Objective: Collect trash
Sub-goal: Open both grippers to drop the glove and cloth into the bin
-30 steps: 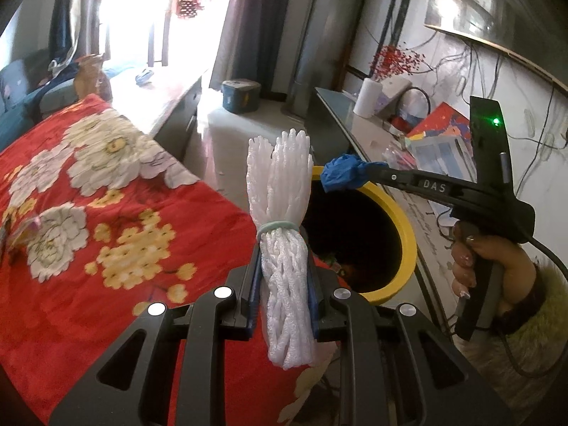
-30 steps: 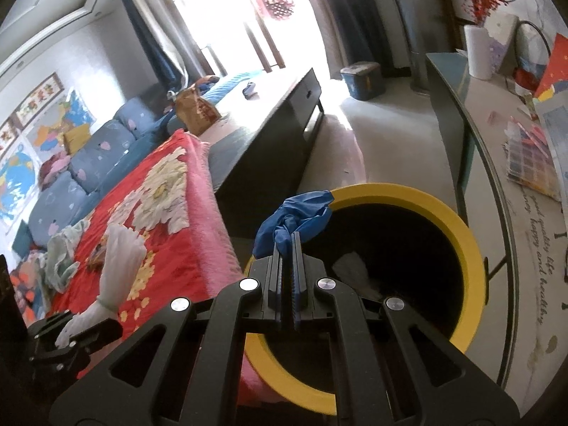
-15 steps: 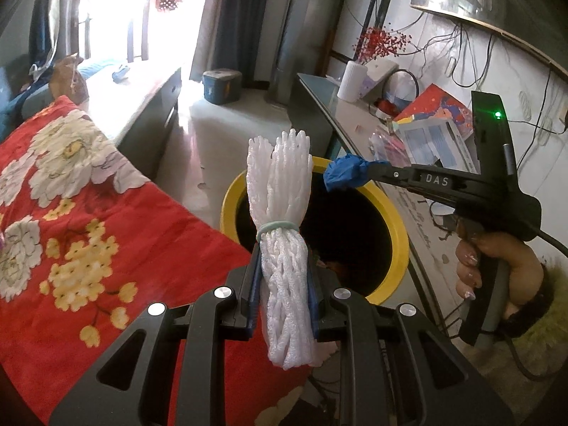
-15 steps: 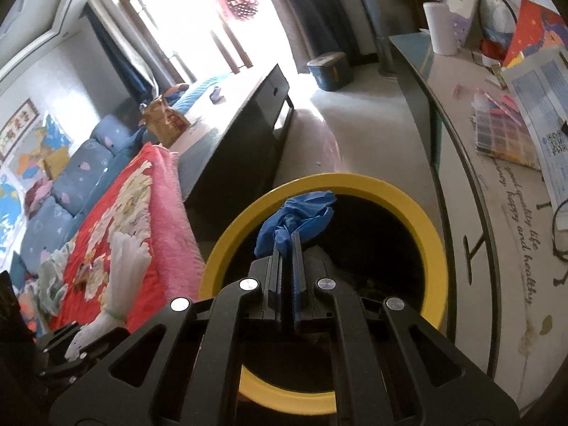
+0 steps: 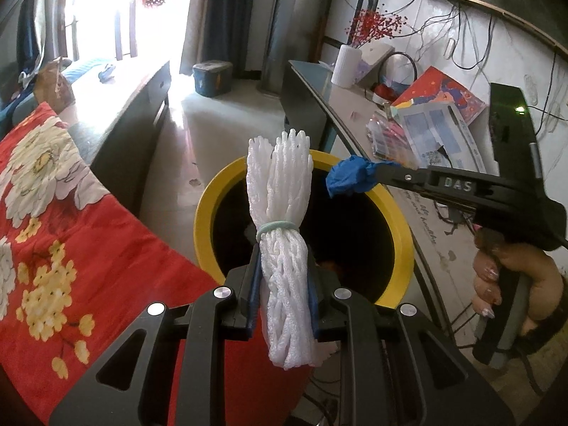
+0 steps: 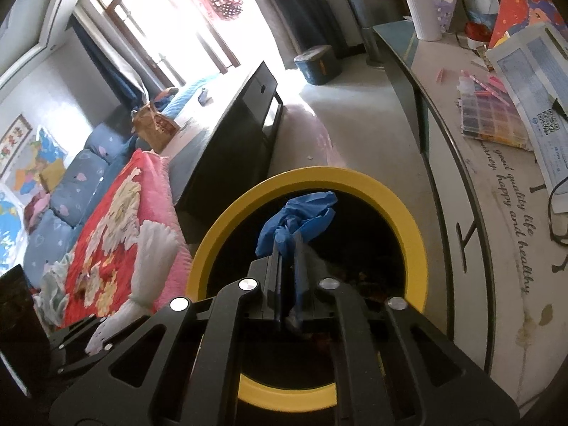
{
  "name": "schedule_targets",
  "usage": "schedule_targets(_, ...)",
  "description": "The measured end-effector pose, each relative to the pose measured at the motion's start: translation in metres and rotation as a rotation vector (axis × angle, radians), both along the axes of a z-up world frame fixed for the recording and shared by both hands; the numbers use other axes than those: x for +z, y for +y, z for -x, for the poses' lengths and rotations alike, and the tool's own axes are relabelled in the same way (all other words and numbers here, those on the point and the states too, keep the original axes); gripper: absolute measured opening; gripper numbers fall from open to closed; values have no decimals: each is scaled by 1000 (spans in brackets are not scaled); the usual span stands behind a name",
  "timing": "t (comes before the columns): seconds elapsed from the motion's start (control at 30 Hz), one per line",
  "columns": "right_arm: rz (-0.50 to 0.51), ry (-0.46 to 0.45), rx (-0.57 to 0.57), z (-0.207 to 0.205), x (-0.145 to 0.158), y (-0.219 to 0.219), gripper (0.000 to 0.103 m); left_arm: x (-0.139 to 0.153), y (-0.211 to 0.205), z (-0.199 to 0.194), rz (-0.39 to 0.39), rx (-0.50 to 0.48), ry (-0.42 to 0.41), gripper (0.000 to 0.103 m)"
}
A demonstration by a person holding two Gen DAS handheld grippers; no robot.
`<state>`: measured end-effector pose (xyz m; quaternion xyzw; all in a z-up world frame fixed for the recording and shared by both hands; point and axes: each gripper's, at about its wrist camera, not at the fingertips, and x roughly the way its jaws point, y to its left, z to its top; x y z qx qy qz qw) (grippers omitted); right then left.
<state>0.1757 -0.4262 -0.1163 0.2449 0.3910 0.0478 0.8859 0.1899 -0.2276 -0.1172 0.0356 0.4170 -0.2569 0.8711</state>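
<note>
My left gripper [image 5: 282, 284] is shut on a white foam net bundle [image 5: 282, 234] tied with a green band, held upright over the near rim of the yellow-rimmed black trash bin [image 5: 397, 220]. My right gripper [image 6: 288, 248] is shut on a crumpled blue glove [image 6: 298, 214], held above the open bin [image 6: 411, 234]. In the left wrist view the right gripper [image 5: 376, 174] reaches in from the right with the glove [image 5: 349, 177] over the bin's far rim. In the right wrist view the foam bundle [image 6: 149, 266] shows at lower left.
A red flowered blanket [image 5: 53, 220] lies left of the bin. A dark low cabinet [image 6: 241, 131] stands behind it. A long side table [image 6: 497, 184] with papers, a bead box [image 6: 493, 120] and a paper roll [image 6: 422, 14] runs along the right wall.
Both grippers have moved toward and over the bin; the bin now sits more fully under the glove and the foam bundle. Both grips hold unchanged.
</note>
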Motion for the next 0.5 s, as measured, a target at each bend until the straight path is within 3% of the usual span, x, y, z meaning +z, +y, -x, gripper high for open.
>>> schedule_targets(0.03, 1, 2, 2, 0, 0, 0, 10, -1, -1, -3, 5, 1, -1, 23)
schedule_targets(0.07, -1, 0, -2, 0, 1, -1, 16, -1, 0, -3, 7, 4, -4, 35)
schedule_targets(0.1, 0, -2, -14, 1, 2, -1, 32, -1, 0, -5, 11, 7, -9, 47)
schedule_targets(0.13, 8, -6, -29, 2, 3, -2, 43, 0, 1, -6, 17, 11, -14, 72)
schedule_targets(0.17, 15, -13, -33, 3, 5, -2, 43, 2, 4, -6, 30, 21, -21, 82)
schedule_targets(0.23, 42, -24, -33, 4, 9, 1, 46, 8, 13, -5, 59, 29, -35, 83)
schedule_targets(0.33, 68, -48, -38, 6, 16, 7, 54, 16, 25, -1, 64, 66, -73, 95)
schedule_targets(0.5, 137, -111, 16, 9, 31, 33, 57, 29, 52, 5, 72, 142, -124, 95)
